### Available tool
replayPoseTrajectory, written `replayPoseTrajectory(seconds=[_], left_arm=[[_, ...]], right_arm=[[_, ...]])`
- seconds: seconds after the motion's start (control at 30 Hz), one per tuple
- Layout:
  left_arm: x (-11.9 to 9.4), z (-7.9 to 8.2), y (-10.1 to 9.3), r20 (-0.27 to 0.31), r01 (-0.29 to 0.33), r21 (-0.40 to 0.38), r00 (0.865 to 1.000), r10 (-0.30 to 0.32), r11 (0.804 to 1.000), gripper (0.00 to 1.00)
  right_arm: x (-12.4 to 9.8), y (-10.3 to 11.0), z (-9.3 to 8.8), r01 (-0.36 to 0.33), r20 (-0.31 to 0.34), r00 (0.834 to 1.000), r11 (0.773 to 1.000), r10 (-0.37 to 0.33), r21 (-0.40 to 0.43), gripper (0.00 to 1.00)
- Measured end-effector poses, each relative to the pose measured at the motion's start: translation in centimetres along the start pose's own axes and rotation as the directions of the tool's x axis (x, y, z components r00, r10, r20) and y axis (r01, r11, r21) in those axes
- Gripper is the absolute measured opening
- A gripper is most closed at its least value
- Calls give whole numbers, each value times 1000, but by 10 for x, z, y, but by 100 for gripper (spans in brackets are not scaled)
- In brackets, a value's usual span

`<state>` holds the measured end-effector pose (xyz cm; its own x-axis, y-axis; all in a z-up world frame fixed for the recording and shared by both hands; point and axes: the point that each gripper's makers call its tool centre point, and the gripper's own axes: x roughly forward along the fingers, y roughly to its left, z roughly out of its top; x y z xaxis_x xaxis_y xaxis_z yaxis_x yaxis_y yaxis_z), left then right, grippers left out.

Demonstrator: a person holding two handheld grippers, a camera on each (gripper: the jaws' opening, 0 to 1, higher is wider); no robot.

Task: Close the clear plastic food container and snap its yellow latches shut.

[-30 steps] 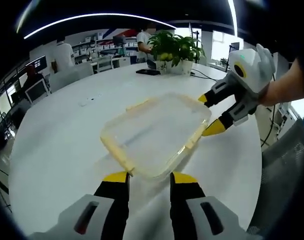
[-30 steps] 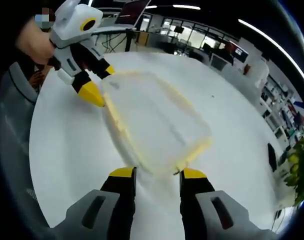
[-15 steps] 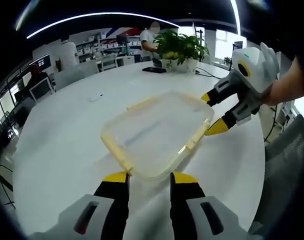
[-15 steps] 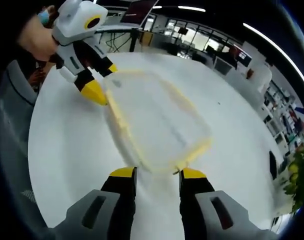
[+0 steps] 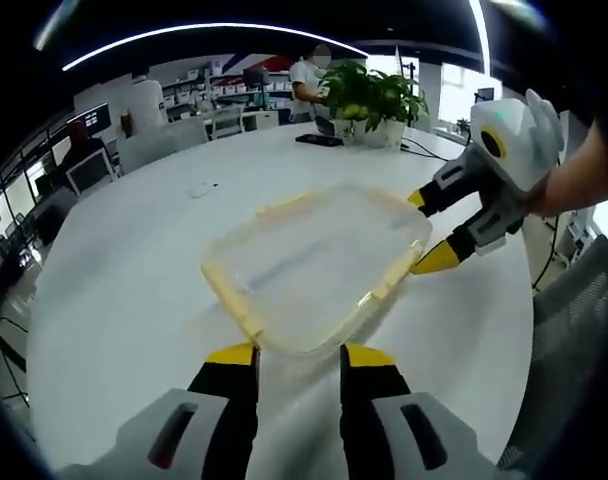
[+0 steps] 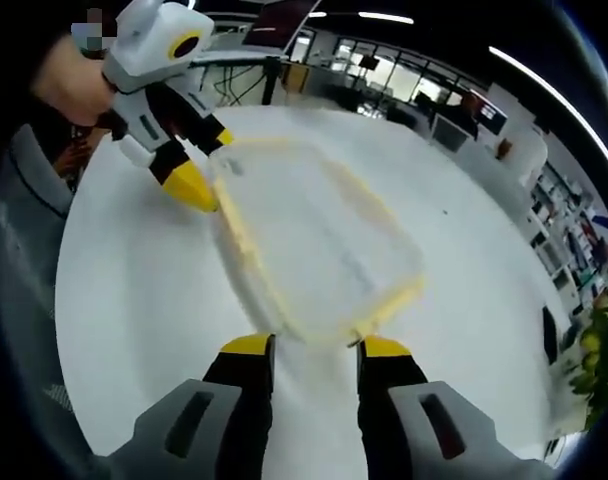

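Note:
A clear plastic container [image 5: 309,265] with pale yellow latches along its edges lies on the round white table [image 5: 114,300]; its lid looks to be on. My left gripper [image 5: 299,355] is open, with the container's near corner between its yellow-tipped jaws. My right gripper [image 5: 425,231] comes in from the right, open, its jaws straddling the opposite corner. In the right gripper view the container [image 6: 314,235] stretches away from my right gripper [image 6: 314,346]. At its far end is my left gripper [image 6: 208,164], held by a hand. Whether any jaw touches the plastic I cannot tell.
A potted plant [image 5: 372,95] and a dark phone [image 5: 319,140] sit at the table's far side, with a small white item [image 5: 200,187] further left. A grey chair [image 5: 574,330] stands by the right edge. A person stands behind the plant, among office desks.
Both views have swung a little, so the plant and phone sit further right. The container and both grippers keep the same arrangement, jaws equally wide.

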<state>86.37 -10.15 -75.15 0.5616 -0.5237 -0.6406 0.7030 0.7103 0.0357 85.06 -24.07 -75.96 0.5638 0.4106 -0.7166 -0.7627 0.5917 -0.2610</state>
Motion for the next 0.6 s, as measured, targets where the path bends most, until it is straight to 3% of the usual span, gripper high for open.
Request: replayPoseTrajectory(seconds=[0.3, 0.6], left_arm=[[-22, -11, -1, 26, -41, -102, 999, 44, 994, 26], [-65, -23, 1, 77, -84, -237, 992, 104, 968, 26]], right_arm=[[-19, 6, -8, 3, 15, 1000, 998, -4, 62, 31], [-52, 16, -18, 11, 60, 998, 970, -27, 242, 33]])
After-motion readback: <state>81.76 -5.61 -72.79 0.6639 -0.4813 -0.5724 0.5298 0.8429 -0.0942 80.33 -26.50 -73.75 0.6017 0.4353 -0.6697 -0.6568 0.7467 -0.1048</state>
